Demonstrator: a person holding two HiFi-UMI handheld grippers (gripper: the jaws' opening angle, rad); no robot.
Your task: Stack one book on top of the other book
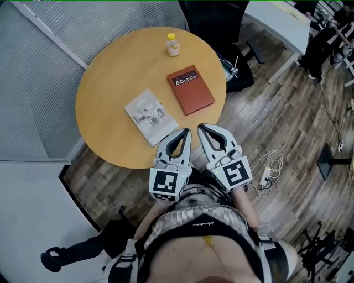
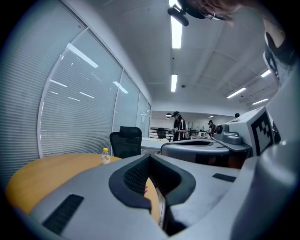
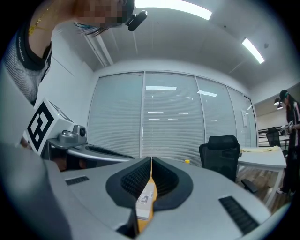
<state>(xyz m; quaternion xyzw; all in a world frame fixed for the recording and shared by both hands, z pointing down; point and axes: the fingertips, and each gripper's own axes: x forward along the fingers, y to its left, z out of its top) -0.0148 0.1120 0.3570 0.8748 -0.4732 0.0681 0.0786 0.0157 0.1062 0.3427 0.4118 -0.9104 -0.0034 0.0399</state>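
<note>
Books lie apart on the round wooden counter (image 1: 110, 72), neither resting on the other. The red book (image 1: 191, 89), with white lettering on its cover, sits toward the right. The pale book (image 1: 151, 116), with pictures on its cover, sits to the left of it and nearer to you. A small bottle (image 1: 173, 45) with a yellow cap stands near the counter's far edge, beyond both books. You hold your left gripper (image 1: 183, 132) and right gripper (image 1: 202, 128) side by side over the counter's near edge, pointing toward the books and touching neither. The left one is just beside the pale book's nearest corner. The fingers of both grippers are closed together and grip nothing. A black chair (image 1: 215, 16) stands beyond the counter.
</note>
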